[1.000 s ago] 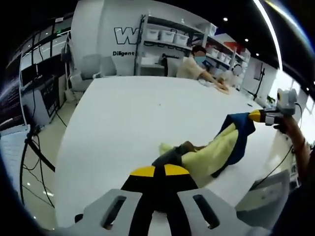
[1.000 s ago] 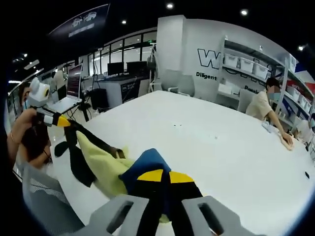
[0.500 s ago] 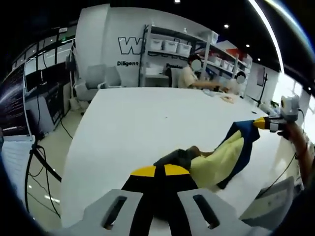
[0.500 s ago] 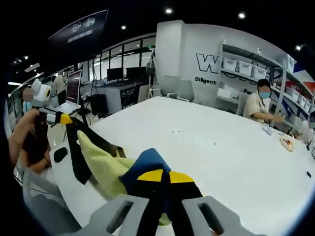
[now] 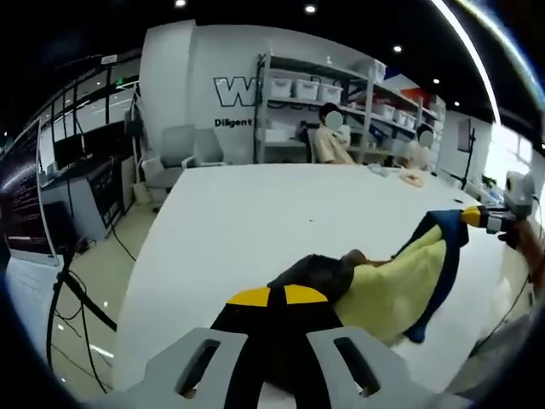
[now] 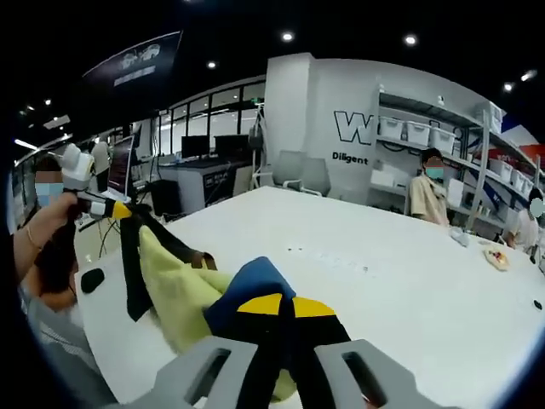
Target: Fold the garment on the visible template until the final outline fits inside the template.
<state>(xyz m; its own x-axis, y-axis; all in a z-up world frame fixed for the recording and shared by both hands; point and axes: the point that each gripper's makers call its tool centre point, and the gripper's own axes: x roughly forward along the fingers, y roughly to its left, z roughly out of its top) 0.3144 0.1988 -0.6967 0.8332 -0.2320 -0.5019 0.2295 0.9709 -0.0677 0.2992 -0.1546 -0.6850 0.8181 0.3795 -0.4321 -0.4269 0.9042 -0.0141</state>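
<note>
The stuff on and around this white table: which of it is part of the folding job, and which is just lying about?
Part of the job:
- garment, yellow, blue and black
- left gripper, shut on it
- right gripper, shut on it
- white table

Lying about:
- small dark object near the table edge
- shelves with bins
- office chair

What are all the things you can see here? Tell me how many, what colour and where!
Garment: one, yellow with blue and black parts, held up over the table between both grippers.
Table: one, white, large, under the garment.
Shelves: one rack, white bins on top, against the far wall.
Office chairs: two, grey, at the table's far end.
Seated people: two, along the far side of the table.
Left gripper: one, black and yellow, shut on the garment's dark edge.
Right gripper: one, black and yellow, shut on the blue part.
</note>
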